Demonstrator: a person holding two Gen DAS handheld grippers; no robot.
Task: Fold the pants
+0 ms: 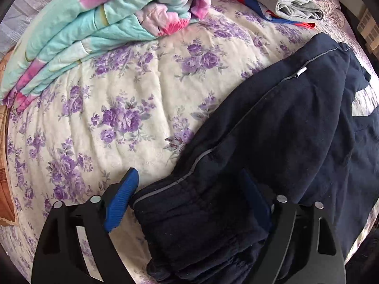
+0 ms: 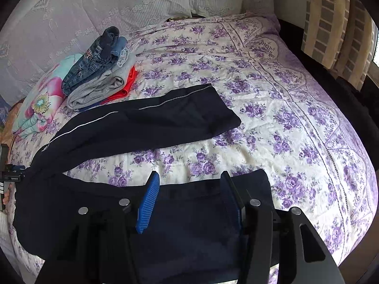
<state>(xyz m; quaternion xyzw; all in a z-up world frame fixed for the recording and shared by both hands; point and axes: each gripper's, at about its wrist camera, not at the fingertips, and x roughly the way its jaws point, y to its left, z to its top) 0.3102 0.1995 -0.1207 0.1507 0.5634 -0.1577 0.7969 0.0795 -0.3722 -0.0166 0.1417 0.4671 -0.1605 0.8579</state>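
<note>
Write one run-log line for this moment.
dark navy pants: unfolded on floral bedspread | left gripper: open around waistband | right gripper: open over leg end

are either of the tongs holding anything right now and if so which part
Neither grips. Left tongs stand open around the navy pants' waistband; right tongs open over one leg's hem.

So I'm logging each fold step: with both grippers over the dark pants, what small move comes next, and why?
Probably close both grippers on the cloth. The left gripper straddles the waistband of the navy pants, jaws open, and the right gripper sits open over one leg end, while the other leg lies apart on the floral bedspread.
</note>
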